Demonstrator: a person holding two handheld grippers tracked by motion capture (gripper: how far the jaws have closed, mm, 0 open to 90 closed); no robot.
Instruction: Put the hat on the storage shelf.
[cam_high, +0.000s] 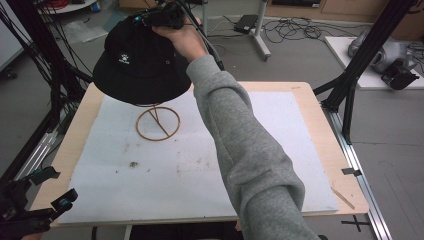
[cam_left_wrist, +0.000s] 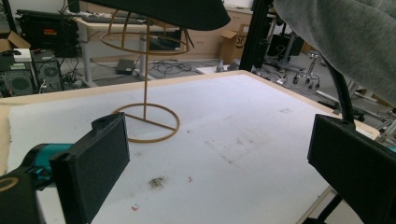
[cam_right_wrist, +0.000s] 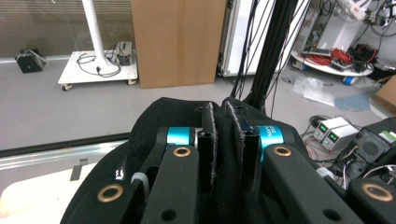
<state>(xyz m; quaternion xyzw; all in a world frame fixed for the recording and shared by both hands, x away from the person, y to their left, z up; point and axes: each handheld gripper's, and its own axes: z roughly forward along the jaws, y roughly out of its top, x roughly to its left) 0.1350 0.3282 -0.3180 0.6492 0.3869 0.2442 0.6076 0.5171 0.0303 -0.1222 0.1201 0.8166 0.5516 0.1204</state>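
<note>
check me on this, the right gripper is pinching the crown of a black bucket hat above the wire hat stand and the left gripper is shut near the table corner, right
Not quite: the left gripper is open, its jaws standing wide apart in the left gripper view. The rest holds: the right gripper pinches the crown of the black bucket hat above the wire hat stand, and the left one sits near the table corner.

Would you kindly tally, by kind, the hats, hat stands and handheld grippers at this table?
Black bucket hat: 1
Wire hat stand: 1
Handheld grippers: 2, the right gripper pinching the hat's crown, the left gripper open at the near table corner
Total: 4
</note>
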